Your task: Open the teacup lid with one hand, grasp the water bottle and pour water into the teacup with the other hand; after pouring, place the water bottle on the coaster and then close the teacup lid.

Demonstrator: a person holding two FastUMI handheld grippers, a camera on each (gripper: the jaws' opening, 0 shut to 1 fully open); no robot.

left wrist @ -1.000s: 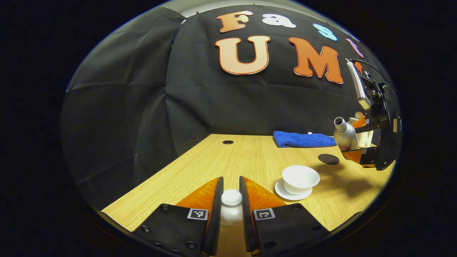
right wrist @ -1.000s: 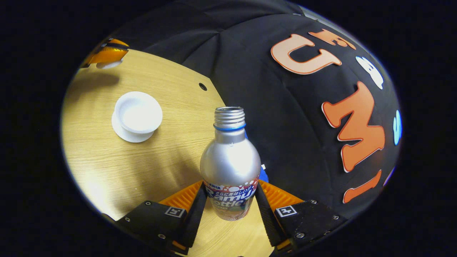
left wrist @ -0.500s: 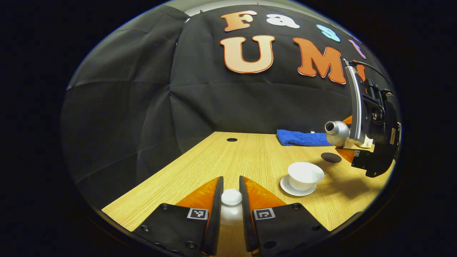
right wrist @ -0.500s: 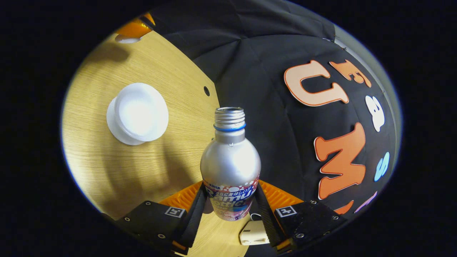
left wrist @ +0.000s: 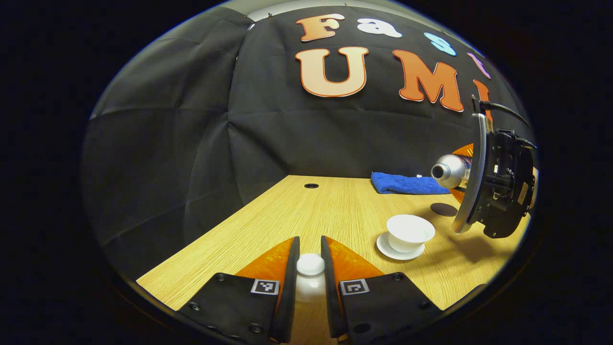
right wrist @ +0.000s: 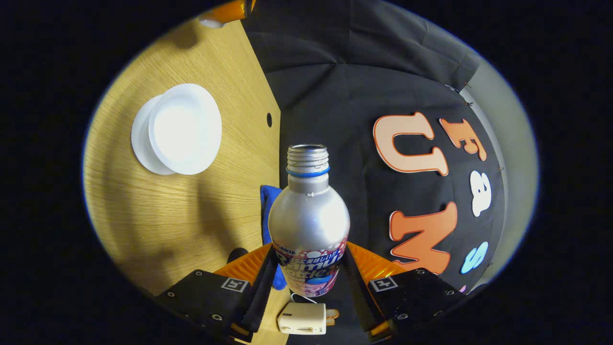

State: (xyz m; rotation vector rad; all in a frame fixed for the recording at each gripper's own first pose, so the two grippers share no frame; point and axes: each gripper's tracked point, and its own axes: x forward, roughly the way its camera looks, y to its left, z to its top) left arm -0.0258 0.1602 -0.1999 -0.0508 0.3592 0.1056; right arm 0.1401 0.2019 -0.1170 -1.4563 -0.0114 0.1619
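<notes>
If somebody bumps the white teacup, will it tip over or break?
The teacup looks like thin white china, so probably breakable. It flares wide above a narrow foot on its saucer, so a sideways bump might tip or slide it.

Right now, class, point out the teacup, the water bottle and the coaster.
teacup [left wrist: 411, 229], left gripper view, on its white outer wall.
water bottle [right wrist: 309, 218], right gripper view, on its silver shoulder.
coaster [left wrist: 443, 209], left gripper view, on its dark top face.
</notes>
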